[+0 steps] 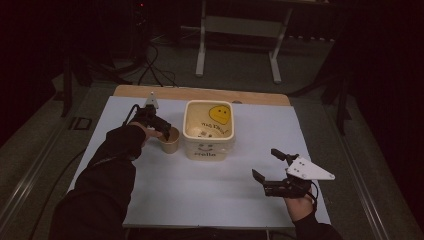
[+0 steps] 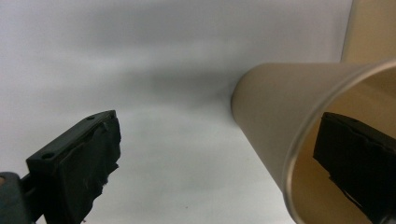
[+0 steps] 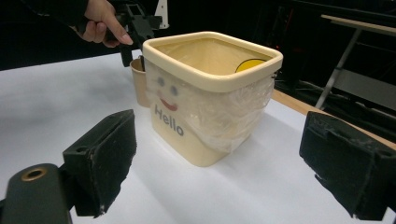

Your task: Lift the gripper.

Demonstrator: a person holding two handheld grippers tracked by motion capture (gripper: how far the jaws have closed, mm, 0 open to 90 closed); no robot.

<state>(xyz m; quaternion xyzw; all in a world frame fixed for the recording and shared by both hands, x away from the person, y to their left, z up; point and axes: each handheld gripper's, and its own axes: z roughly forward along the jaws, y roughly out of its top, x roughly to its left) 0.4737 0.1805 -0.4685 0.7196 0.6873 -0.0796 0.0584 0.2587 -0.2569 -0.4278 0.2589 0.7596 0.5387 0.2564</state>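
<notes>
Table (image 1: pixel 200 200): white top. Bin (image 1: pixel 208 131): cream, plastic-lined, mid-table. Paper cup (image 1: pixel 170 140): upright, just left of the bin. Left gripper (image 1: pixel 162 131): jaws apart, one inside the cup's rim, one outside, not yet closed. Right gripper (image 1: pixel 272 167): spread wide, holding nothing, well apart. Step: grasping the cup; next, likely pinch the wall and lift.

tan cup (image 1: pixel 170 142), cream bin (image 1: pixel 208 131), yellow smiley

The paper cup (image 2: pixel 280 121) is cut by the frame edge; the bin (image 3: pixel 205 93) hides most of it.
</notes>
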